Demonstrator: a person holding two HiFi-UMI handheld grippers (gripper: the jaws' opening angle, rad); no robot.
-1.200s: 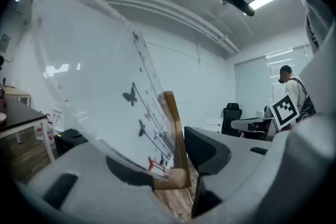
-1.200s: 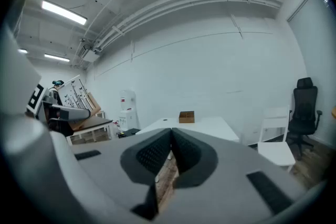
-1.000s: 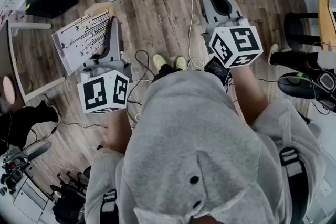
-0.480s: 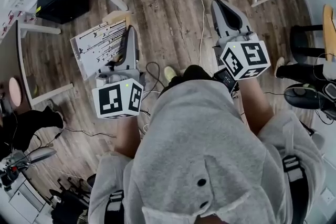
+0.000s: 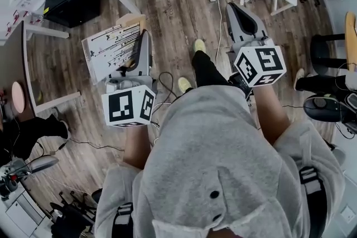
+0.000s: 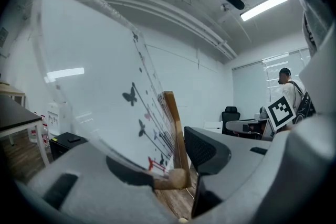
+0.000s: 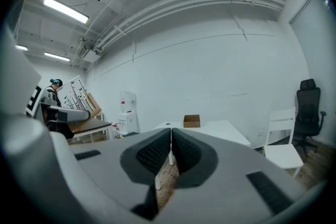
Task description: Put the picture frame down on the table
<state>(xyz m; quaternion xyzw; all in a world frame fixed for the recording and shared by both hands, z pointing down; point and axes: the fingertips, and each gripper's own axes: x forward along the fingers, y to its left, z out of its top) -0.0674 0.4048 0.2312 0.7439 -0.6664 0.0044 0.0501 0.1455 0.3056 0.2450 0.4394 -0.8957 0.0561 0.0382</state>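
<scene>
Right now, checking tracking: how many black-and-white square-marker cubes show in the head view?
2. One black-and-white marker cube rides the left gripper, lower left, below the wooden picture frame it holds; the other rides the right gripper, right of centre.

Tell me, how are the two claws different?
The left claw is clamped on the picture frame; the right claw holds nothing. The left claw's jaws stand apart, with the frame's wooden edge between them; the right claw's jaws are pressed together. Both are grey and both point forward above the wooden floor.
</scene>
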